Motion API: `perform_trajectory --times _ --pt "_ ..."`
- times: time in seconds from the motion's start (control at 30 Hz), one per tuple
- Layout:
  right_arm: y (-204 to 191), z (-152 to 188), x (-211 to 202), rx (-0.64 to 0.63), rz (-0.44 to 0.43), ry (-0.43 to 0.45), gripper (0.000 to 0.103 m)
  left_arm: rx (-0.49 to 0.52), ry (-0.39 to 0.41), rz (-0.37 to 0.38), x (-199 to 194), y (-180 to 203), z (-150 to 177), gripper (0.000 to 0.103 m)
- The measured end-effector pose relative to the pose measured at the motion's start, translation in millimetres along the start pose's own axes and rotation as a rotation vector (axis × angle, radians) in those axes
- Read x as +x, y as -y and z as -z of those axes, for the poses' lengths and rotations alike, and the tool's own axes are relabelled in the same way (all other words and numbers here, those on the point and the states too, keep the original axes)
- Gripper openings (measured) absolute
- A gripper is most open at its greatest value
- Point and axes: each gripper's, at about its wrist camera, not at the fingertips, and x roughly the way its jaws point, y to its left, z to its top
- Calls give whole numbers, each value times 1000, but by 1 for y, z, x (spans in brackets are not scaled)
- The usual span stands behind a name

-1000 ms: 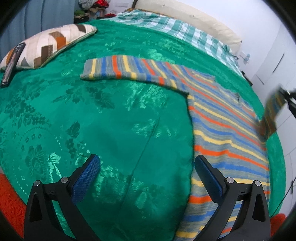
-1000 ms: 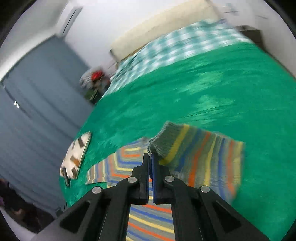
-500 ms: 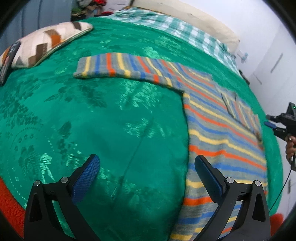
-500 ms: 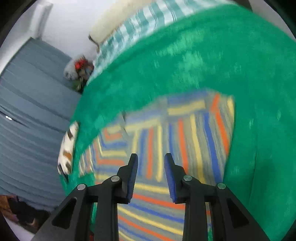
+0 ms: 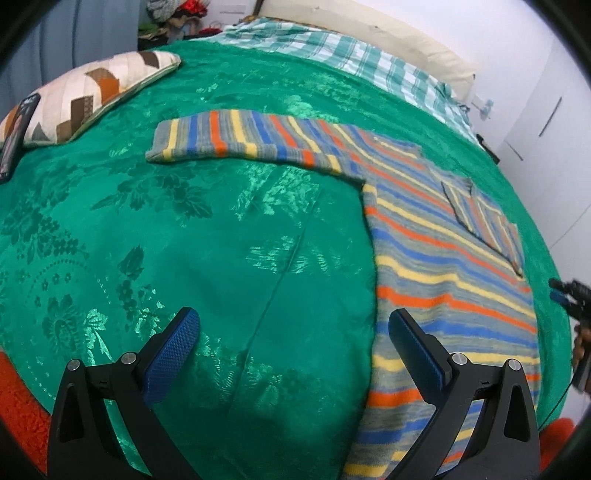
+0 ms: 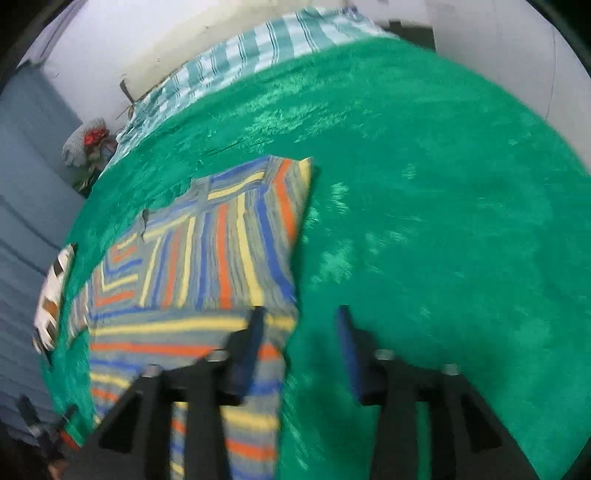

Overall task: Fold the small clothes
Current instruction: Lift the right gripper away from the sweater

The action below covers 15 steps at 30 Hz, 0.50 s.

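Observation:
A small striped knit sweater (image 5: 436,258) in grey, blue, orange and yellow lies flat on the green bedspread (image 5: 229,236). One sleeve (image 5: 236,138) stretches out to the left. The other sleeve (image 5: 484,218) lies folded over the body; it also shows in the right wrist view (image 6: 229,243). My left gripper (image 5: 291,339) is open and empty, above the bedspread at the sweater's left edge. My right gripper (image 6: 299,328) is open and empty over the sweater's right edge, and shows at the far right of the left wrist view (image 5: 569,291).
A patchwork pillow (image 5: 92,96) with a dark remote (image 5: 14,136) on it lies at the left. A checked green sheet (image 5: 351,55) and a cream headboard cushion (image 5: 388,33) lie at the far end. White cupboards (image 5: 546,122) stand right; orange fabric (image 5: 18,398) lies at the lower left.
My right gripper carried the sleeve over the sweater's body, opened and let it go, then drew back to the right edge. The left gripper stayed open and shifted slightly.

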Motion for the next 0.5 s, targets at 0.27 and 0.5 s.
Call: perform_trajectory --times 0.27,0.5 --pt "16 96 -38 -19 109 56 63 -2 -8 -10 4 0 1 102" --pt "23 135 -77 10 168 204 82 16 -8 -35 8 4 4 102"
